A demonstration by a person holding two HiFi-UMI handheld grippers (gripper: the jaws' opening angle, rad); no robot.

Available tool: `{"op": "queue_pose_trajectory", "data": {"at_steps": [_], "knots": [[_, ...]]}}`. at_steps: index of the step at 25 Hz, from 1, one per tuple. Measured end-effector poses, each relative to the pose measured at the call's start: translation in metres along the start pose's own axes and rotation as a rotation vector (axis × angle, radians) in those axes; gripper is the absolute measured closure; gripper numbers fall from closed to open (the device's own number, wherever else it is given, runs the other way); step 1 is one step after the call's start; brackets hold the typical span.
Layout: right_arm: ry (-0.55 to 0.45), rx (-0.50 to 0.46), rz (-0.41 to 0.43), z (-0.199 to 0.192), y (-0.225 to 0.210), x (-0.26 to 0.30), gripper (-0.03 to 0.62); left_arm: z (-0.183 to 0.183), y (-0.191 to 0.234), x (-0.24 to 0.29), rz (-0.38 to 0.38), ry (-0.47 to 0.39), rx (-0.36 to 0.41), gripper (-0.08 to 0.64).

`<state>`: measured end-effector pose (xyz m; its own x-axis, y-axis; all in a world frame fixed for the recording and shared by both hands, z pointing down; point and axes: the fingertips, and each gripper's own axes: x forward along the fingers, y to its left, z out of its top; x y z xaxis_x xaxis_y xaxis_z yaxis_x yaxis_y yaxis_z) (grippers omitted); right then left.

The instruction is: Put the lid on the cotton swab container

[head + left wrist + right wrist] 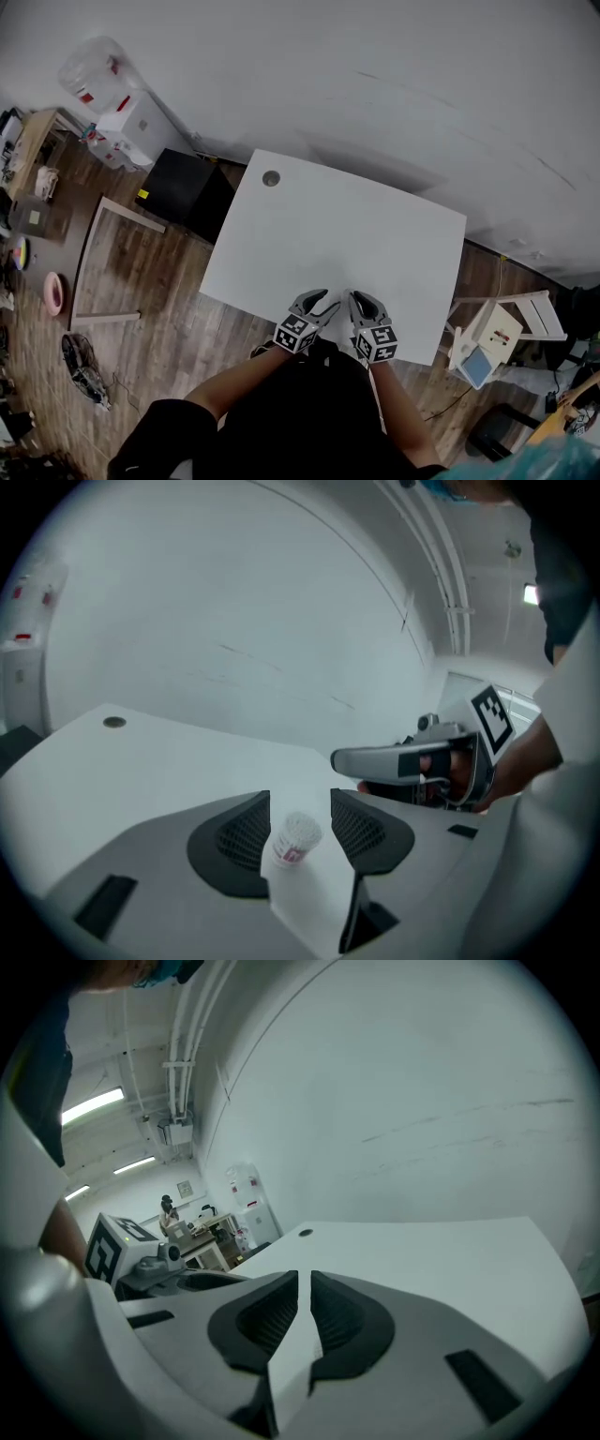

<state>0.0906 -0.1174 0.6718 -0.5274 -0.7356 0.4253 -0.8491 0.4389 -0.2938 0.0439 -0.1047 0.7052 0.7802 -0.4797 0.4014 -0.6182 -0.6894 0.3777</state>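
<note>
Jaws wide apart on the left gripper (300, 803), framing a small white plastic cotton swab container (294, 838) at six o'clock, uncapped, tilted toward one. Nearly closed and empty on the right gripper (305, 1283). Probably light, easily tipped; best gripped low around the body.

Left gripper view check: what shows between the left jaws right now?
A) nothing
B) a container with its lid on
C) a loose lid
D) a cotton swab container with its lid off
D: the cotton swab container shows between the parted jaws of the left gripper, white swab tips bare at its top, no lid on it.
</note>
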Motion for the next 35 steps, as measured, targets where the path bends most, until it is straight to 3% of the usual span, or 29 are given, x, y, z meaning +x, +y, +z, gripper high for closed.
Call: {"op": "queue_pose_trajectory", "data": {"at_steps": [3,5,7,14,20,25,30,35], "knots": [[-0.028,-0.008,-0.033,0.010,0.020,-0.008,0.549,0.025,0.001,-0.028,0.017,-0.063,0.007,0.389],[-0.047,-0.002,-0.055,0.017,0.036,-0.011,0.550,0.041,0.002,-0.047,0.034,-0.087,0.033,0.520],[-0.068,0.013,-0.067,0.024,0.056,-0.014,0.549,0.056,-0.003,-0.065,0.023,-0.111,0.064,0.542],[-0.144,0.029,-0.150,0.041,0.132,-0.034,0.551,0.082,-0.026,-0.132,-0.017,-0.144,0.120,0.548],[-0.190,0.046,-0.249,0.039,0.180,-0.060,0.560,0.071,-0.044,-0.178,-0.061,-0.162,0.127,0.548],[-0.228,0.007,-0.328,0.046,0.207,-0.090,0.561,0.066,-0.064,-0.206,-0.054,-0.171,0.199,0.547],[-0.266,-0.053,-0.379,0.055,0.230,-0.117,0.561,0.065,-0.084,-0.225,-0.071,-0.192,0.172,0.548],[-0.288,-0.061,-0.425,0.054,0.219,-0.151,0.561,0.076,-0.128,-0.221,-0.076,-0.258,0.181,0.546]]}}
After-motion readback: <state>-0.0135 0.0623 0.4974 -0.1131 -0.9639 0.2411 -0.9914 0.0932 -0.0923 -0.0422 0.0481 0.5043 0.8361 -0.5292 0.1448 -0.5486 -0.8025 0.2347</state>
